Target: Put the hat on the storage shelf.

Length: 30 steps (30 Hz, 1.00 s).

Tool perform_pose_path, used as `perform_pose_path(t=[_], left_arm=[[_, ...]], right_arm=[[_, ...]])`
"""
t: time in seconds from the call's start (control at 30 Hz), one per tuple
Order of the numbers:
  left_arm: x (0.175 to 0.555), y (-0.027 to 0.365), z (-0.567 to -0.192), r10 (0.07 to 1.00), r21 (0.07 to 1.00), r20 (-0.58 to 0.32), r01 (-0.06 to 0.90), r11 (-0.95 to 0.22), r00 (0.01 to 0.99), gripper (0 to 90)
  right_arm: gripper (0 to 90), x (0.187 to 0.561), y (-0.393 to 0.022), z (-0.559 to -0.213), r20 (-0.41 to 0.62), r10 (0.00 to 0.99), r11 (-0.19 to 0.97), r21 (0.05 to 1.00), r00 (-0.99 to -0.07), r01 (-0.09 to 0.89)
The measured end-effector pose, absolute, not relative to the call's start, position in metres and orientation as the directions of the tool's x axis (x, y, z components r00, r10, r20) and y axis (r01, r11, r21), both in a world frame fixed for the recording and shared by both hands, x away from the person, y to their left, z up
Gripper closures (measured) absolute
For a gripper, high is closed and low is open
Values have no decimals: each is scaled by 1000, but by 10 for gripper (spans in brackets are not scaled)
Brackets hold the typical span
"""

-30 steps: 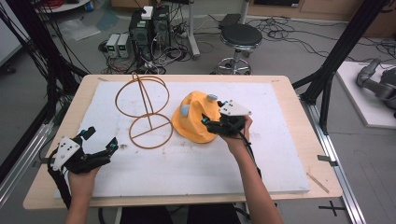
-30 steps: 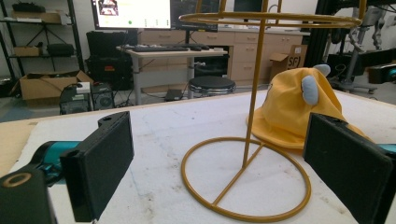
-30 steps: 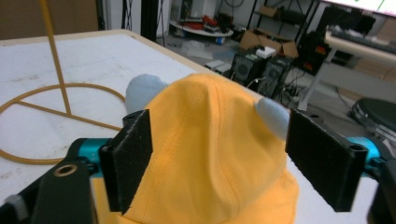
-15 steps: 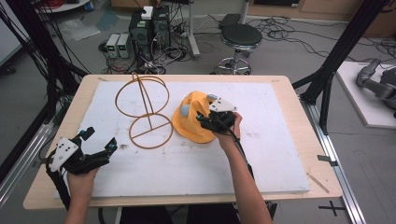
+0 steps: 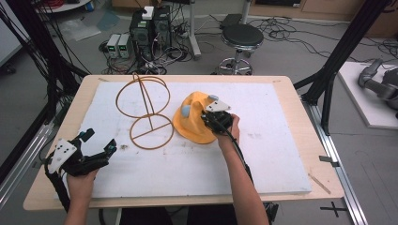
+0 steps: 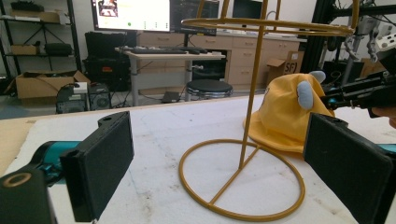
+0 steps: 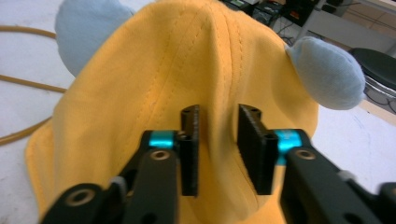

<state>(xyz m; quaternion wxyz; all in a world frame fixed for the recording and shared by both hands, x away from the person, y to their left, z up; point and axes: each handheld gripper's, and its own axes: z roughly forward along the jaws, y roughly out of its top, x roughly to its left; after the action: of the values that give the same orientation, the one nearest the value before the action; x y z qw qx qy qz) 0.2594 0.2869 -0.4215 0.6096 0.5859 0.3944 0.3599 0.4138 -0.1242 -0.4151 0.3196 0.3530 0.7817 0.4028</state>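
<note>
A yellow hat (image 5: 195,119) with 2 small grey ears lies on the white mat (image 5: 281,117) near the middle of the table (image 5: 300,93), just right of a wire stand (image 5: 145,110) that has 1 ring as its base and another ring at the top of its post. The right gripper (image 5: 210,117) is pressed into the right side of the hat's crown. In the right gripper view its 2 jaws are close together with a fold of yellow cloth between them, but whether they have clamped fully on the cloth I cannot tell. The left gripper (image 5: 96,147) rests at the near left of the mat, well apart from the stand, with its jaws spread wide and nothing between them.

The step in hand looks like taking hold of the hat. Next, the jaws probably need to pinch the crown firmly, lift the hat clear, and carry it left over the stand's top ring.
</note>
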Motion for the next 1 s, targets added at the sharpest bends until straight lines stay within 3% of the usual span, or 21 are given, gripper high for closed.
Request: perform_pose_path(t=[0.1,0.6,1.0], left_arm=[[260,285,-422,900,998,-60,24,55,432,93],[260,286,-422,900,998,-63,25,59,432,92],[260,285,-422,896,998,-59,23,55,439,92]], right_arm=[[881,414,-124,-414,-211,817,417,859,-537,297],[887,411,-140,-400,-138,859,314,902,-493,295],[887,403,-152,-358,-90,883,208,955,-460,213]])
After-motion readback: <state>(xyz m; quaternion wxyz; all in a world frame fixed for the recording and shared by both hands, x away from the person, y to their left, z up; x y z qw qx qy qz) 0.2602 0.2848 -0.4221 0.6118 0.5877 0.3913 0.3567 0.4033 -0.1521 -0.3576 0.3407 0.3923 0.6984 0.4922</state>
